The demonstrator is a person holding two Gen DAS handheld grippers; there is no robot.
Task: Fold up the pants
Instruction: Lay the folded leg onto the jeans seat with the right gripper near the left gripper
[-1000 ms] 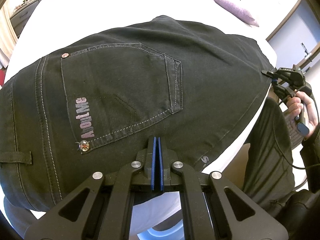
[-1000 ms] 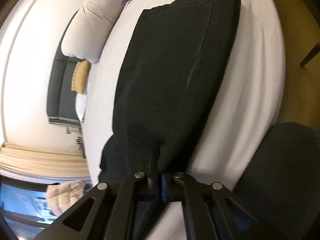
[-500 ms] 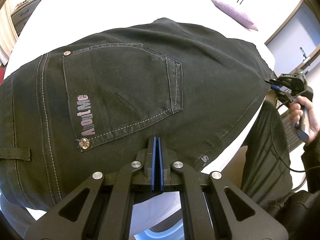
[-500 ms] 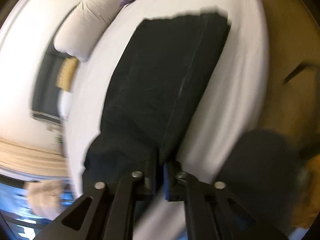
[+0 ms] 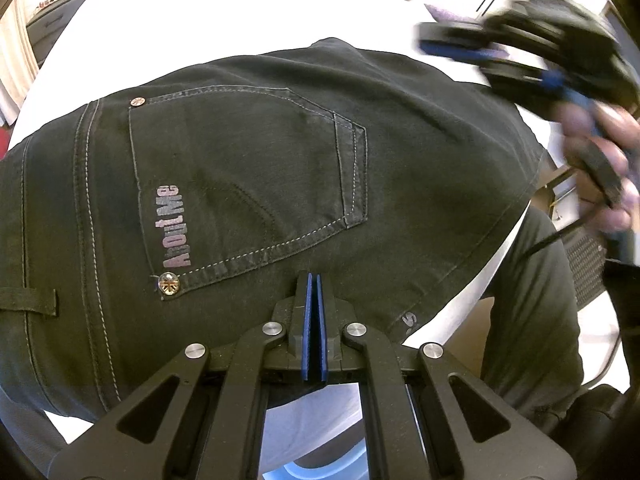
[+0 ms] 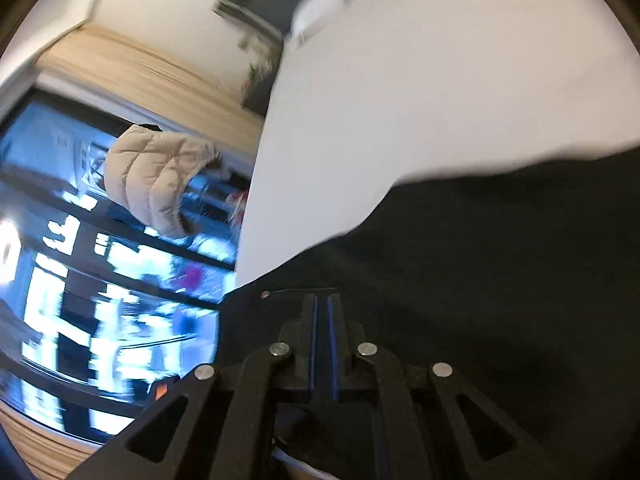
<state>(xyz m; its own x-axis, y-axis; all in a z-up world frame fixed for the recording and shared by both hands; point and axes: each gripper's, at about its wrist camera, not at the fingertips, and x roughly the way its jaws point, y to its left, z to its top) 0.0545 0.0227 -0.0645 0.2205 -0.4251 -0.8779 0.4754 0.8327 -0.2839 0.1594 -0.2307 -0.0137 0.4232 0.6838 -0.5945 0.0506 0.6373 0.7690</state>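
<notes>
Black jeans (image 5: 256, 168) lie flat on the white bed (image 5: 208, 12), back pocket up with pale lettering on it. My left gripper (image 5: 314, 280) is shut, its tips resting at the near edge of the jeans just below the pocket, with nothing seen between the pads. Blurred, my right gripper (image 5: 452, 54) hangs in the air above the far right part of the jeans, held by a hand (image 5: 608, 168). In the right wrist view the right gripper (image 6: 322, 298) hovers over the dark cloth (image 6: 480, 280); its jaws are closing to a thin slit with nothing between them.
A person's leg in dark trousers (image 5: 532, 300) stands at the bed's right edge. A purple pillow (image 5: 438, 12) lies at the far end. Beyond the bed (image 6: 440, 100) a beige quilted jacket (image 6: 160, 180) hangs before a bright window (image 6: 80, 300).
The right gripper let go of the folded leg end, rose and swung fast across to the pocket end of the jeans, rolling as it went. The left gripper stayed put.
</notes>
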